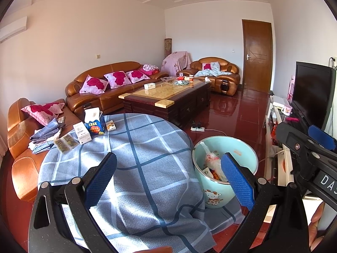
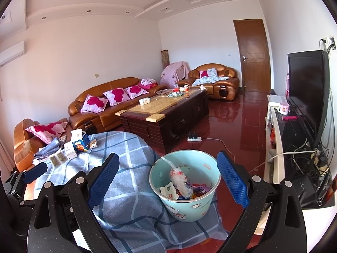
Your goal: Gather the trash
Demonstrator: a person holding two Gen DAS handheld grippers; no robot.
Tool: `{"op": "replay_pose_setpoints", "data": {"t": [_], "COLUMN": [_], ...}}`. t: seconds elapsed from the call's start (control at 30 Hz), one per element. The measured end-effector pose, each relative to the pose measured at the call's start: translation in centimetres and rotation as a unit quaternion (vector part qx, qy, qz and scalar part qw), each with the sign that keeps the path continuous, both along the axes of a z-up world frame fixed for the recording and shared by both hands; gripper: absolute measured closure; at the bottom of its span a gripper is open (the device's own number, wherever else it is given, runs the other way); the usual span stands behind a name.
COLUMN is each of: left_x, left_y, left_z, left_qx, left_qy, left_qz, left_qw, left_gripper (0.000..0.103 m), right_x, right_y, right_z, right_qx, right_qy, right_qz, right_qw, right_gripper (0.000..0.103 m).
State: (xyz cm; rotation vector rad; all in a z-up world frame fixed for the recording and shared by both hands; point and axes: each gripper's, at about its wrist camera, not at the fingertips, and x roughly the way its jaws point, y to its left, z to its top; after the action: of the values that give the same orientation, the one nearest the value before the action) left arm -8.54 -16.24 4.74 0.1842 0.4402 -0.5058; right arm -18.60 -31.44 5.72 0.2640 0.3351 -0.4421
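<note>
A pale green trash bin (image 1: 242, 154) (image 2: 195, 208) with cartoon prints stands on the red floor beside a round table under a blue checked cloth (image 1: 134, 160) (image 2: 126, 160). It holds a clear plastic bag (image 2: 179, 179) and several wrappers. My left gripper (image 1: 168, 175) is open and empty, above the table's near edge. My right gripper (image 2: 166, 179) is open and empty, above the bin. The right gripper also shows at the right edge of the left wrist view (image 1: 305, 145).
Boxes and packets (image 1: 88, 128) (image 2: 75, 147) lie at the table's far left. Behind stand brown leather sofas (image 1: 109, 84), a dark coffee table (image 1: 168, 99) with clutter, a power strip (image 2: 194, 139) on the floor, and a TV (image 2: 305, 92) on a stand at right.
</note>
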Motion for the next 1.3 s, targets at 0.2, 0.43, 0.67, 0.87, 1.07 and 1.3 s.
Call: {"op": "replay_pose_setpoints", "data": {"t": [0.2,0.43,0.67,0.87,1.07,1.3], "left_x": [-0.01,-0.02,-0.5,-0.36,-0.46,-0.41], "left_y": [0.0,0.01,-0.22,-0.29,-0.16,-0.4], "left_z": [0.03,0.14,0.43,0.53,0.58,0.46], "left_qx": [-0.001,-0.001,0.002,-0.001,-0.005,0.006], "left_qy": [0.0,-0.002,-0.02,-0.016,-0.012,-0.022], "left_qz": [0.0,0.002,0.014,0.007,0.005,0.02], "left_qw": [1.0,1.0,0.9997,0.9999,0.9999,0.9995], "left_gripper": [0.006,0.006,0.006,0.006,0.006,0.006], "right_x": [0.03,0.0,0.03,0.04,0.04,0.01], "right_y": [0.01,-0.06,-0.15,-0.13,-0.19,-0.12], "right_z": [0.0,0.09,0.26,0.24,0.15,0.05], "right_qx": [-0.001,-0.001,-0.002,-0.002,-0.002,-0.002], "right_qy": [0.0,-0.002,-0.003,-0.005,-0.005,-0.004], "right_qz": [-0.001,-0.002,-0.004,-0.005,-0.006,-0.007], "right_qw": [1.0,1.0,1.0,1.0,1.0,1.0], "right_gripper": [0.011,0.011,0.01,0.01,0.01,0.01]}}
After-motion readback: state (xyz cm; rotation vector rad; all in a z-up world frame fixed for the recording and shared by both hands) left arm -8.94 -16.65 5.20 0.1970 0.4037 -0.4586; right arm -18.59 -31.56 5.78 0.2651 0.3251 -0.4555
